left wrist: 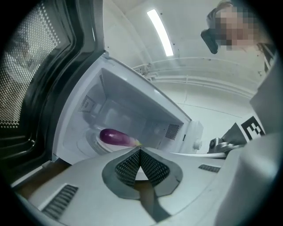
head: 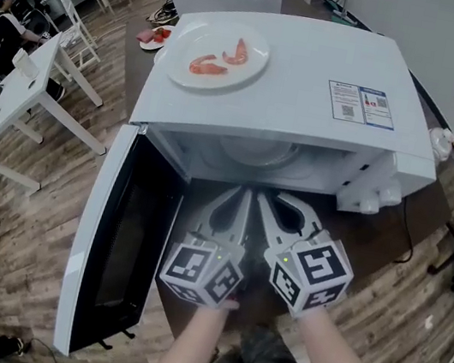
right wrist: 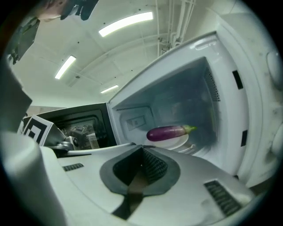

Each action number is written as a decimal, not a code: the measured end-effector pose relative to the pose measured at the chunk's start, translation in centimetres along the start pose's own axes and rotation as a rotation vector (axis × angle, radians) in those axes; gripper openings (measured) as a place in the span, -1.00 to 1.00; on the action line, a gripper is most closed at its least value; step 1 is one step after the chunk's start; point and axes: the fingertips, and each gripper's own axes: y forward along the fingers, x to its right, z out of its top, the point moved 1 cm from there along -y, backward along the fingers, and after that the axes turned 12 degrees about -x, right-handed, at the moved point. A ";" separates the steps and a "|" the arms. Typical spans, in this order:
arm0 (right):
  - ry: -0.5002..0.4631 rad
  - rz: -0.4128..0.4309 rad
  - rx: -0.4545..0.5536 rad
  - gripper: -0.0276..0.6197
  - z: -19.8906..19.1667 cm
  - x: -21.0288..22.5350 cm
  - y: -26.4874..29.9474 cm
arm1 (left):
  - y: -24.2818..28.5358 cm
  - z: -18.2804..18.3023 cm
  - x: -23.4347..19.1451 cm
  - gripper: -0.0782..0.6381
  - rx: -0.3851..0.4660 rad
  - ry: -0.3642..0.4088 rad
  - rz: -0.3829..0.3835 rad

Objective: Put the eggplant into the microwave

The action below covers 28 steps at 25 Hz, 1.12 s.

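Two handheld grippers sit side by side before the open front of a boxy white microwave oven [head: 290, 118], which stands on a dark brown counter [head: 391, 240].

At the far left, the oven's white-framed door with its dark glass panel [head: 113, 234] hangs wide open. On the oven's flat top, near its left edge, rests a round white plate [head: 201, 40] carrying two curled orange-red shrimp pieces [head: 206, 66].

The left gripper [head: 241, 200] points level at the cavity. In its own view the left gripper [left wrist: 139, 150] has both ridged pads pressed together at the tip, with nothing between them. Past that tip, slightly to the left and well inside the cavity, lies the glossy purple eggplant [left wrist: 116, 137], apart from the jaws.

The eggplant [right wrist: 167, 132] lies lengthwise across a small round white dish [right wrist: 177, 142] on the cavity floor, its green stem end toward the right wall.

The right gripper [head: 270, 206], just beside the left one, is tilted slightly downward. In its own view the right gripper [right wrist: 142, 148] is likewise fully closed and empty-handed, its pads meeting at the tip. The eggplant sits beyond and a little right of that tip, not touching it.

At the oven's right front corner are two white control knobs [head: 376, 198].
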 end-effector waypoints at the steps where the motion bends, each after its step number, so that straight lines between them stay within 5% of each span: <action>1: -0.001 -0.001 0.006 -0.91 0.0 -0.4 -0.5 | -0.5 0.0 0.3 -0.78 0.000 0.008 -0.004; 19: -0.111 -0.050 0.045 -0.91 -1.5 -10.3 -11.5 | -13.2 -0.2 8.3 -0.78 0.002 0.154 -0.082; 28: -0.113 -0.050 0.043 -0.91 -3.8 -15.7 -16.7 | -20.0 -3.0 11.2 -0.78 -0.027 0.159 -0.096</action>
